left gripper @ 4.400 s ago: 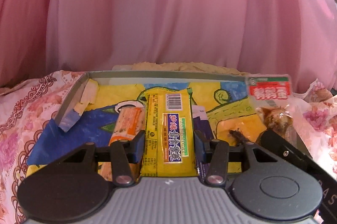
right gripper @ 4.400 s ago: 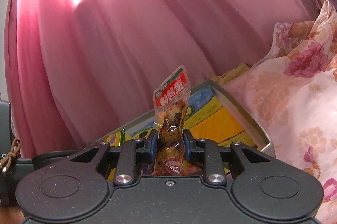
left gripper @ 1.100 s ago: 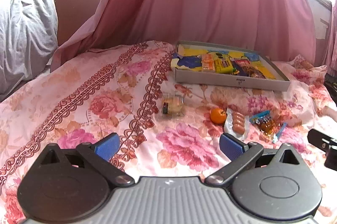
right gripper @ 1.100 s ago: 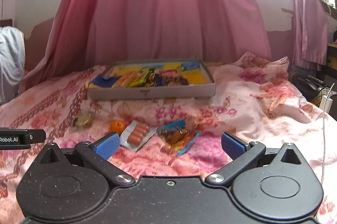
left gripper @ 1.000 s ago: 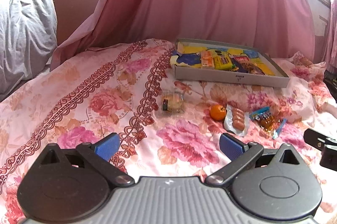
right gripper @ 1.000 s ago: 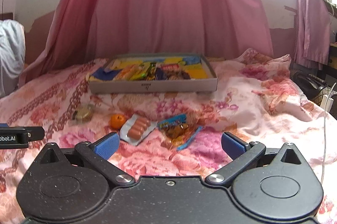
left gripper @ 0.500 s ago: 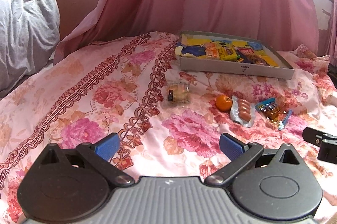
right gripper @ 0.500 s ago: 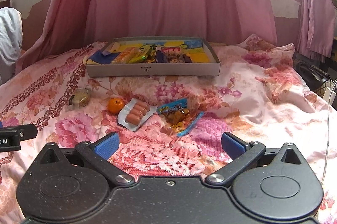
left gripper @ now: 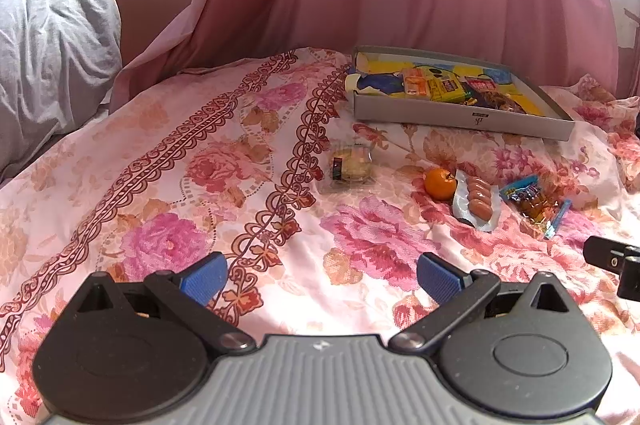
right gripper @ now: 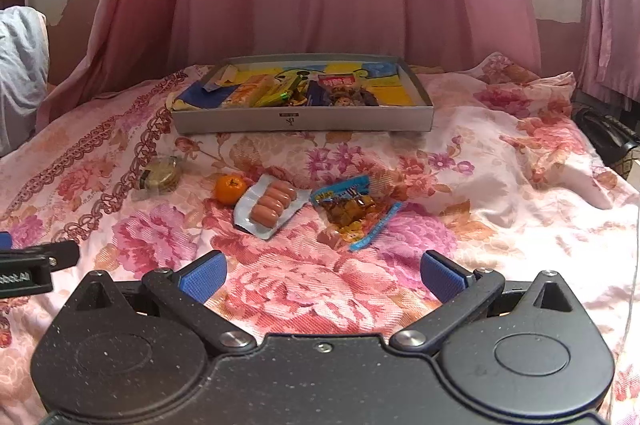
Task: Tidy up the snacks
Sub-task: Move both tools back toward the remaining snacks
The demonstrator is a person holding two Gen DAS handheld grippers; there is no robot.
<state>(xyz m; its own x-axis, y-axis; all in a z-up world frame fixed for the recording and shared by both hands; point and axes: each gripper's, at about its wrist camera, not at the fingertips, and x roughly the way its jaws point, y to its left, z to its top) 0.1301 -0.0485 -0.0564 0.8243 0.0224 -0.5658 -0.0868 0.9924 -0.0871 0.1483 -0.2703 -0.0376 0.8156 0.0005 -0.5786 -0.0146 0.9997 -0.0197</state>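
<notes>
Item: snacks for sorting, four loose on a flowered bedspread (right gripper: pixel 460 193), near side of a shallow grey box (right gripper: pixel 304 121) already holding several packets.
- Round cookie pack (right gripper: pixel 160 175): leftmost, apart from the rest; likely light, crumbly. Grip across the edges, gently.
- Small orange (right gripper: pixel 230 188): touching the sausage pack (right gripper: pixel 266 205); firm, prone to roll. Grip across the middle.
- Sausage pack: flat, probably slick film; take by a sealed margin.
- Blue-edged candy bag (right gripper: pixel 352 211): soft, crinkly; pinch a corner seam.

Left gripper (left gripper: pixel 320 277): spread wide, empty, above the bedspread.
Right gripper (right gripper: pixel 320 275): spread wide, empty, facing the candy bag.
</notes>
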